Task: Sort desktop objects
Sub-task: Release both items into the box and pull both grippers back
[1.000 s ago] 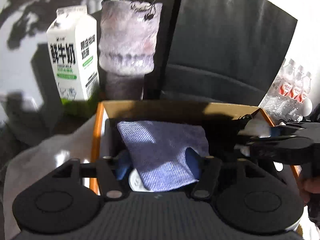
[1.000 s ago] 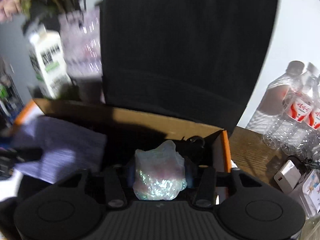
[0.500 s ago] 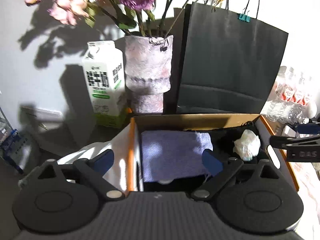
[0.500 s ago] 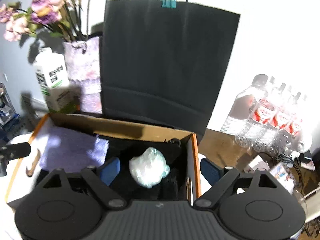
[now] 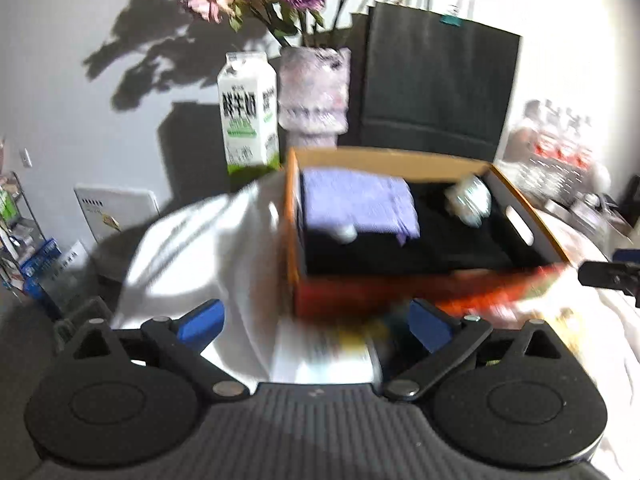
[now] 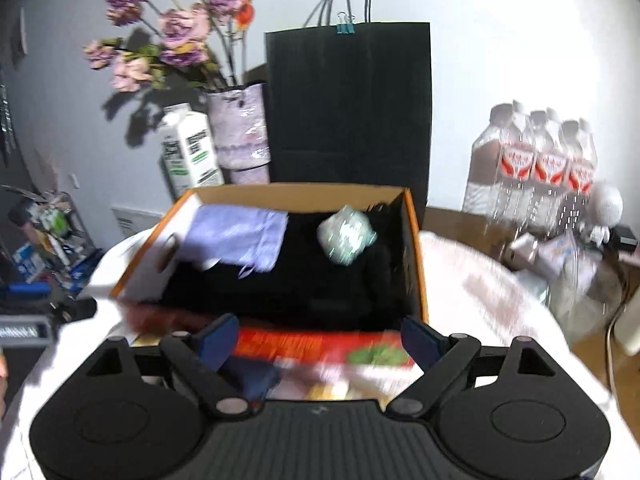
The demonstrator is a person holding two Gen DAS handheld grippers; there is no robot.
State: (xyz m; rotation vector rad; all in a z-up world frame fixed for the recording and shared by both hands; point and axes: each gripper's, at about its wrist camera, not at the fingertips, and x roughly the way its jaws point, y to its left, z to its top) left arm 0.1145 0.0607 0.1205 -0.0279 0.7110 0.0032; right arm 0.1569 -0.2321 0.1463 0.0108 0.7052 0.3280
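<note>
An orange cardboard box (image 5: 294, 240) (image 6: 416, 260) with a black lining stands on a table with a white cloth over it. A folded purple cloth (image 5: 356, 204) (image 6: 236, 236) lies at its left. A crumpled shiny ball (image 5: 470, 200) (image 6: 346, 234) lies at its back right. My left gripper (image 5: 316, 322) hovers before the box's front left corner, its jaws opening with nothing between them. My right gripper (image 6: 320, 340) is open in front of the box, over a red packet (image 6: 320, 346) and a dark blue item (image 6: 252, 376).
Behind the box stand a milk carton (image 5: 248, 120), a vase of flowers (image 5: 314, 92) and a black paper bag (image 5: 436, 88). A pack of water bottles (image 6: 536, 164) and small clutter sit at the right. The white cloth (image 5: 192, 248) hangs off the table's left side.
Both grippers let go, the left of the purple cloth and the right of the crumpled ball. Both opened wide and drew back out of the box, where both things now lie.
</note>
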